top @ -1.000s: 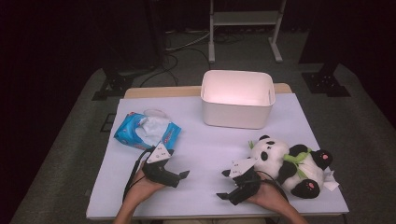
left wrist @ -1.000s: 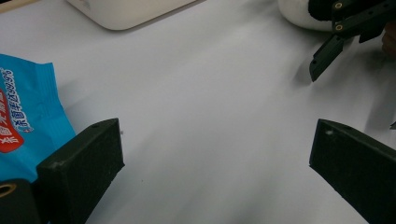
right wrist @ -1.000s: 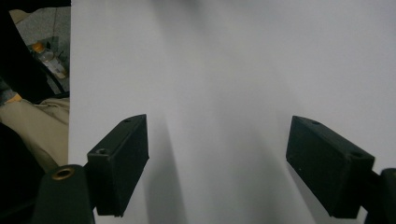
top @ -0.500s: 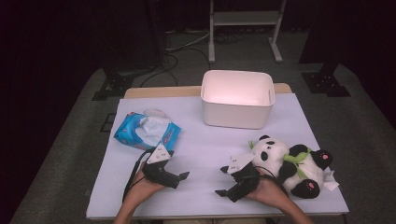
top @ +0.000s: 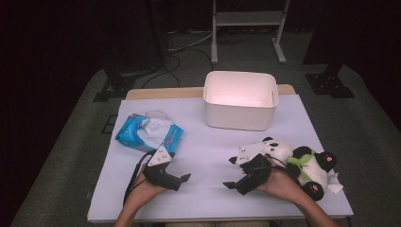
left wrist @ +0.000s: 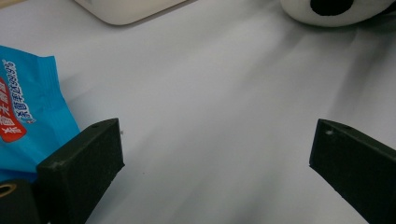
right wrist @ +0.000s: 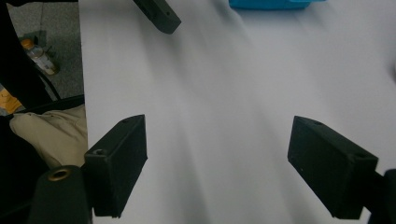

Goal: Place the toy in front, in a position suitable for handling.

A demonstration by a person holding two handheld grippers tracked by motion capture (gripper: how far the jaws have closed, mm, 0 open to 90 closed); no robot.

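Left of frame: a crinkled blue wipes pack lies just above the left tool, whose jaws are spread wide and empty over bare white bench. Centre top: a smooth white rectangular bin. Lower right: the right tool, wide open, empty, beside a plush panda.

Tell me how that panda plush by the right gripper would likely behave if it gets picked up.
The panda plush looks soft and stuffed, so it would probably squash between the jaws and sag rather than stay stiff. It likely weighs little for its bulk. Lying on its side, it seems unlikely to roll, and its fuzzy fabric should grip well.
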